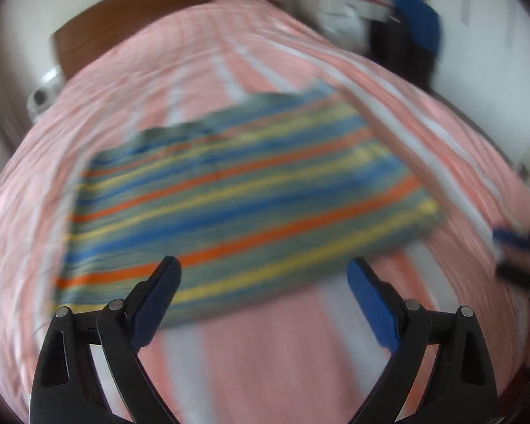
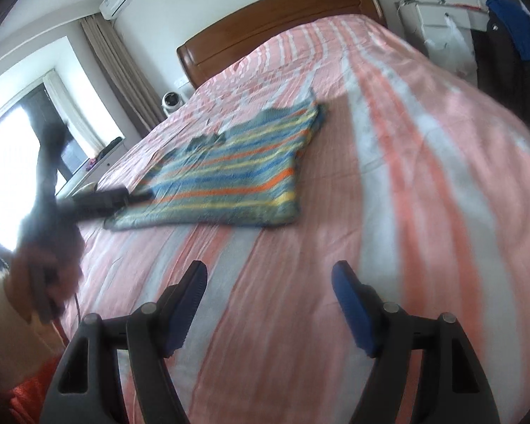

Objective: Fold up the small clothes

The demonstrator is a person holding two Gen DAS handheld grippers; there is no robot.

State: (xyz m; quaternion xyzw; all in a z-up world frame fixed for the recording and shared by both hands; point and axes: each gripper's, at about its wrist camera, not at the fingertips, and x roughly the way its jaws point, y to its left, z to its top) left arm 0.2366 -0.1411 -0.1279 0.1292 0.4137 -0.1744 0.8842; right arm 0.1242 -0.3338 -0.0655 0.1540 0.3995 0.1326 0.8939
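Pink-and-white striped bedding [image 2: 388, 212] fills both views, wooden headboard [image 2: 275, 10] at the far end, and the striped garment [image 1: 243, 190] lies flat mid-bed, just ahead of me. It already looks folded into a rough rectangle, though blur in the left view means I can't be sure how many layers. My left gripper [image 1: 263, 277] hangs over its near edge, jaws spread, nothing between them. My right gripper [image 2: 268, 282] hovers over bare bedding, well short of the cloth, jaws spread and empty too. I'd say at least one more fold remains, plus squaring up.
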